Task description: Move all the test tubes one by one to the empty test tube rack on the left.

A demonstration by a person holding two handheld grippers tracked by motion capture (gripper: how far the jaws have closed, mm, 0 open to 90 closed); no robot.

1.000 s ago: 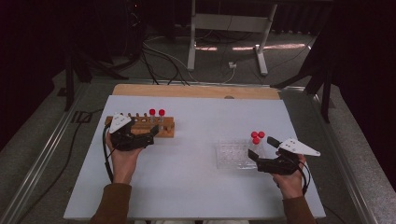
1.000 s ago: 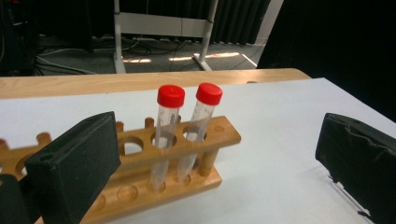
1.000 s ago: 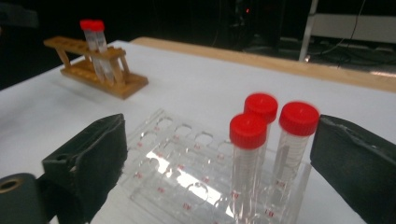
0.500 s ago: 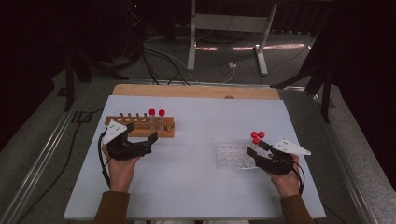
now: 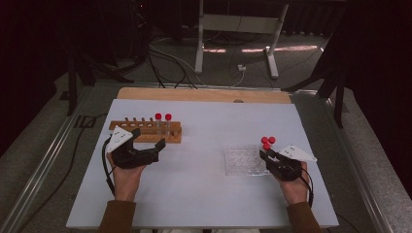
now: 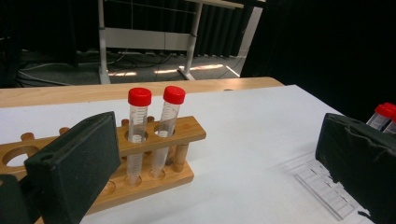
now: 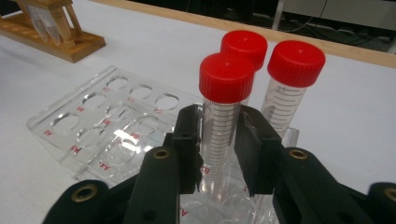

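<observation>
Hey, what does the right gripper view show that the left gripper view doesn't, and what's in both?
Right gripper view alone: the right tool closed on a red-capped tube standing in the clear plastic rack, two more capped tubes right behind it, and red labels beside the rack's holes.

Left gripper view alone: the left tool open and holding nothing, two red-capped tubes upright at the end of the wooden rack, and the metal stand on the floor beyond the table.

Both: the white tabletop, the wooden rack, the clear rack.

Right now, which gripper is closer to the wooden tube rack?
Left. The left gripper sits just in front of the wooden rack; the right gripper is across the table at the clear tray.
</observation>
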